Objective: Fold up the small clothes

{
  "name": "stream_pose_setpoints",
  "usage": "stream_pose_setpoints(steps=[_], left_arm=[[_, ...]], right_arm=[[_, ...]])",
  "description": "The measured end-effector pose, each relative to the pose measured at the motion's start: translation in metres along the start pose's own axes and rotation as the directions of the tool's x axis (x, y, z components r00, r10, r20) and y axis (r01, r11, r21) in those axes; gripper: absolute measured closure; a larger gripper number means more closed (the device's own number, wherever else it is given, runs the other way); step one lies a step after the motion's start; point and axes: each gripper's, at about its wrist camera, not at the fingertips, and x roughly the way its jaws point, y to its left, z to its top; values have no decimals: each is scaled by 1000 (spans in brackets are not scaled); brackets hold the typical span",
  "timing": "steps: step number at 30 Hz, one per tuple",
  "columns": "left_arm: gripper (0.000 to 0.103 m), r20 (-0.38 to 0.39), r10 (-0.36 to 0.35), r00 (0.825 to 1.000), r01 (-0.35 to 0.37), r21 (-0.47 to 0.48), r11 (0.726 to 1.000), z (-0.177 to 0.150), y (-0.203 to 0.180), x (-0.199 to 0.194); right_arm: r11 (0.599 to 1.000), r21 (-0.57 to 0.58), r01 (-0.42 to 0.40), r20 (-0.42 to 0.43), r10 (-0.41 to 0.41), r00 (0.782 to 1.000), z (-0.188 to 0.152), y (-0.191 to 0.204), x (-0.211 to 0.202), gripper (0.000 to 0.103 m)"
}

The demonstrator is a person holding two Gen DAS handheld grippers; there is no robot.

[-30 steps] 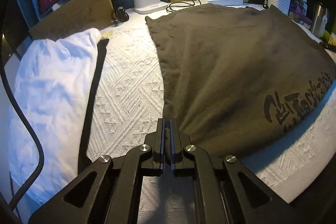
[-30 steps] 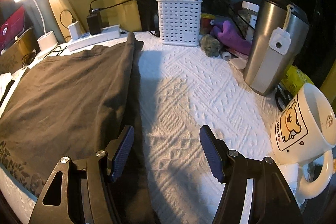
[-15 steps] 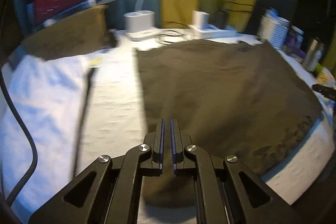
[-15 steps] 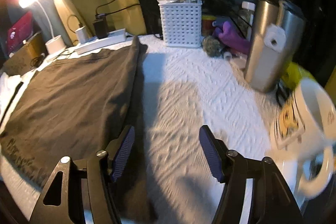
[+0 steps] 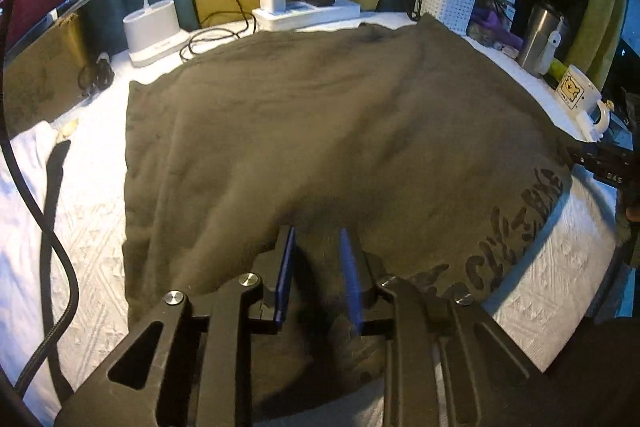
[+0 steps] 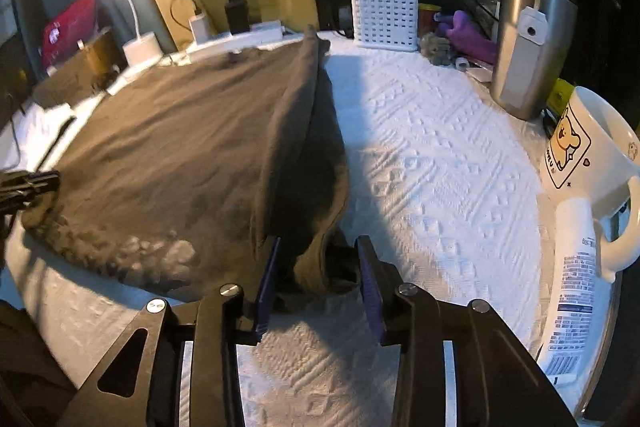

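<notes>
Now parted, where shut before: left gripper [image 5: 316,259] narrowly agape over brown shirt [image 5: 320,131]; right gripper [image 6: 318,267] wide, straddling shirt's corner.

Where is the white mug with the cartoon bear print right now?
The white ceramic mug with the bear print sits at the table's right edge in the right wrist view, just in front of the tall steel tumbler, with a white labelled bottle beside its handle.

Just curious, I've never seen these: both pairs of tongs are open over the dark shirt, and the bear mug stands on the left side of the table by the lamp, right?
Not quite. The bear mug stands on the right side, beside the steel tumbler, as the right wrist view shows. Both tongs, left and right, are open over the dark shirt.
</notes>
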Motion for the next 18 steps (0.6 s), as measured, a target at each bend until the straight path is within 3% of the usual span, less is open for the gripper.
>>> stream_pose_setpoints(steps=[2, 6, 18], left_arm=[[80, -11, 1, 1000, -1, -6, 1000, -3, 1, 3], [80, -28, -3, 1000, 2, -19, 1000, -10, 3, 9], [80, -34, 26, 999, -25, 6, 1000, -11, -1, 9]], right_arm=[[998, -34, 52, 16, -52, 999, 1, 3, 0, 88], [992, -48, 115, 44, -113, 993, 8, -5, -5, 93], [969, 5, 246, 26, -246, 969, 2, -23, 2, 96]])
